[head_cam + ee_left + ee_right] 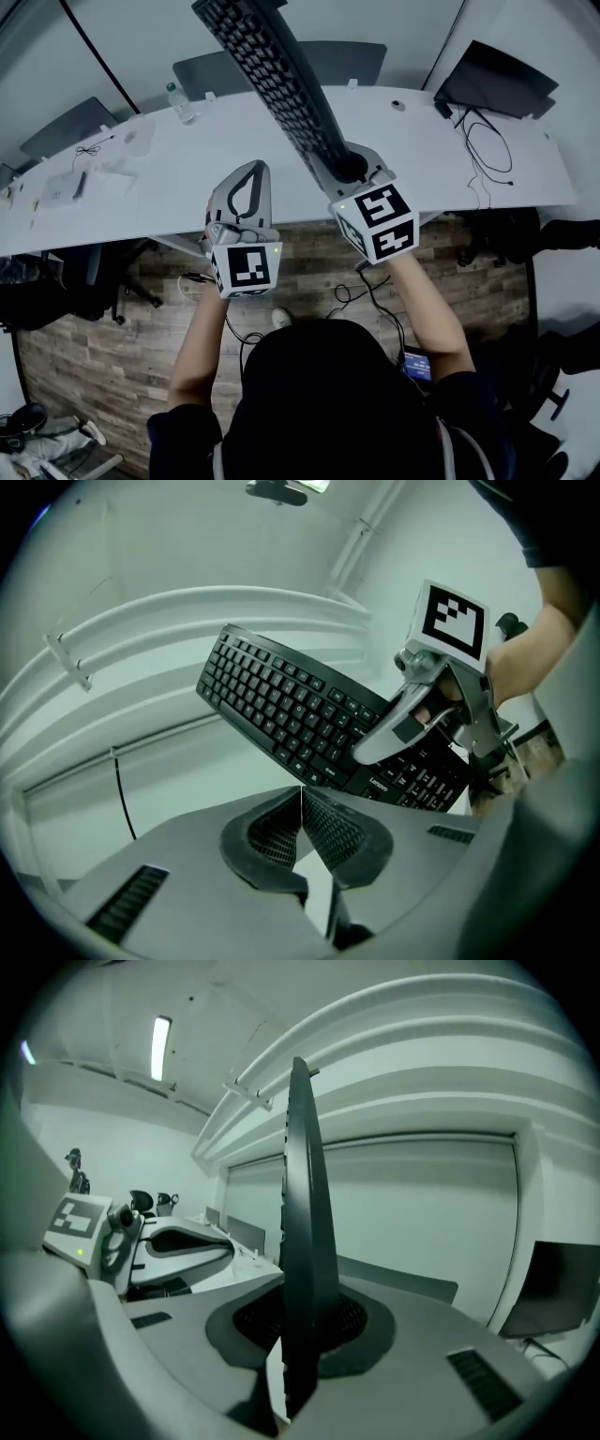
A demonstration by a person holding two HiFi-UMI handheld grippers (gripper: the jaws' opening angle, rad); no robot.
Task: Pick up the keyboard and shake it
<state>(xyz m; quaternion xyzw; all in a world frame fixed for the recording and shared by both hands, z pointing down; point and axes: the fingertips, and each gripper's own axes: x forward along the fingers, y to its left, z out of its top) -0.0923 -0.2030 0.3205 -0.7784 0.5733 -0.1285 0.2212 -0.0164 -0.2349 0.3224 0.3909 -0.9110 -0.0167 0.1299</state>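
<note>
A black keyboard [272,75] is lifted off the white desk [422,141] and slants up and to the left, keys facing left. My right gripper [350,171] is shut on its near end. In the right gripper view the keyboard [302,1213] stands edge-on, pinched between the pads of the right gripper [300,1326]. My left gripper [251,178] hangs to the left of the keyboard, shut and holding nothing. In the left gripper view its jaws [300,808] meet, and beyond them are the keyboard [291,714] and the right gripper [403,726].
A dark laptop [492,80] with cables [483,141] sits at the desk's right end. A bottle [181,103] and small items [70,187] lie on its left part. Grey chairs [66,127] stand behind the desk. Wooden floor [309,272] lies below.
</note>
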